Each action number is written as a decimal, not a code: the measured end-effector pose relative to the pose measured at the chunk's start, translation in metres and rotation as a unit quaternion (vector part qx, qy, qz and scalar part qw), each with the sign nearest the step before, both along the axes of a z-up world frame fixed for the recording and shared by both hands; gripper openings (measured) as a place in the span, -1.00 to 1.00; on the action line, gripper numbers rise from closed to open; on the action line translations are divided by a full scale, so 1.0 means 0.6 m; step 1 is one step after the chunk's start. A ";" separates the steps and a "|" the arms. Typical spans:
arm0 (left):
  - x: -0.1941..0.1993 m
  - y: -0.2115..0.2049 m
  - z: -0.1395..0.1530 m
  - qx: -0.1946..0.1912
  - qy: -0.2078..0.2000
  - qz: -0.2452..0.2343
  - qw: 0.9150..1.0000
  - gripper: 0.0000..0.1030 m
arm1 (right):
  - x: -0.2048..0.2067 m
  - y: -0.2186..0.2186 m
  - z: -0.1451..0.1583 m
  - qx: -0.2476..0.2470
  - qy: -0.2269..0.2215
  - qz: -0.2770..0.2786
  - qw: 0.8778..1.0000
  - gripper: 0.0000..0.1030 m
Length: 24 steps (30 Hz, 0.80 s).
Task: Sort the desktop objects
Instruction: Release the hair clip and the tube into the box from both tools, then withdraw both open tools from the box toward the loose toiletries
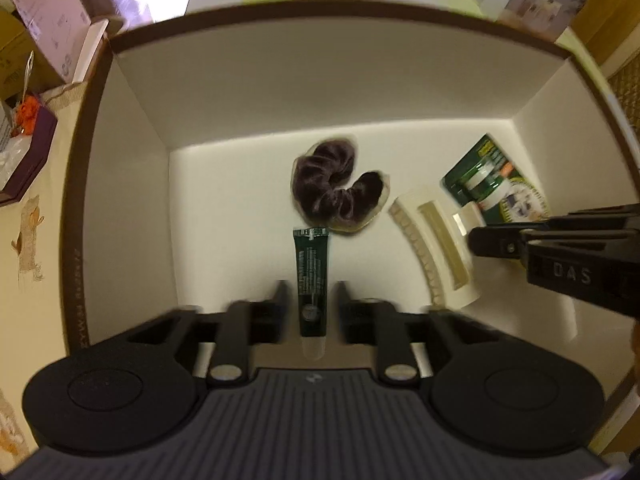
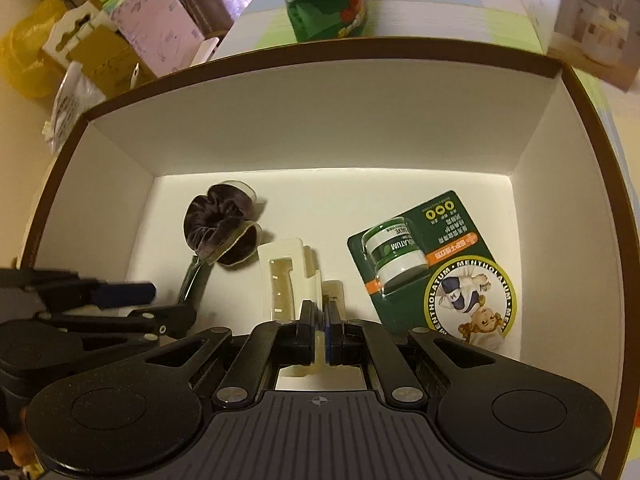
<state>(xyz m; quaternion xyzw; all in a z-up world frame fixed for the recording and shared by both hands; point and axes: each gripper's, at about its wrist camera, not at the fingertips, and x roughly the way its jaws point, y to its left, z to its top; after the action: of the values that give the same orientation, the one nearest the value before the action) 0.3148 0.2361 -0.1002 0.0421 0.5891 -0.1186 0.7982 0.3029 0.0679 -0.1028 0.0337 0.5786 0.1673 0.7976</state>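
A white-lined box with a brown rim (image 1: pixel 92 168) (image 2: pixel 56 152) holds everything. A dark green tube (image 1: pixel 311 276) (image 2: pixel 195 280) lies on its floor between the fingers of my left gripper (image 1: pixel 312 308) (image 2: pixel 160 304), which is open and has a gap on both sides of the tube. Just beyond the tube sits a dark purple scrunchie (image 1: pixel 332 192) (image 2: pixel 222 228). My right gripper (image 2: pixel 320 320) (image 1: pixel 480 238) is shut on the near edge of a cream plastic tray (image 2: pixel 284 276) (image 1: pixel 436 244). A green Mentholatum blister card (image 2: pixel 432 268) (image 1: pixel 496 180) lies at the right.
Outside the box stand a green printed bottle (image 2: pixel 326 4), a pink carton (image 2: pixel 160 32) and yellow packaging (image 2: pixel 32 60) at the back left, and a white product box (image 2: pixel 596 20) at the back right. The box's far floor is bare.
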 end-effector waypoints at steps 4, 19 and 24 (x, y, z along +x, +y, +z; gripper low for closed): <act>-0.003 0.000 0.006 0.005 -0.005 0.003 1.000 -0.02 | -0.005 0.004 0.000 -0.010 0.000 0.014 1.000 -0.85; -0.022 -0.014 0.027 0.035 -0.026 0.002 0.999 0.32 | -0.030 -0.014 0.016 -0.054 0.004 0.006 0.999 0.78; -0.035 -0.021 0.038 0.046 -0.035 0.004 0.998 0.44 | -0.041 -0.020 0.025 -0.055 0.005 0.000 0.998 0.78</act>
<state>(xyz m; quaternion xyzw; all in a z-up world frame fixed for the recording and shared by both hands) 0.2937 0.2234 -0.0774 0.0810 0.5655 -0.0864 0.8162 0.2784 0.0559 -0.0876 -0.0091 0.5911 0.1353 0.7951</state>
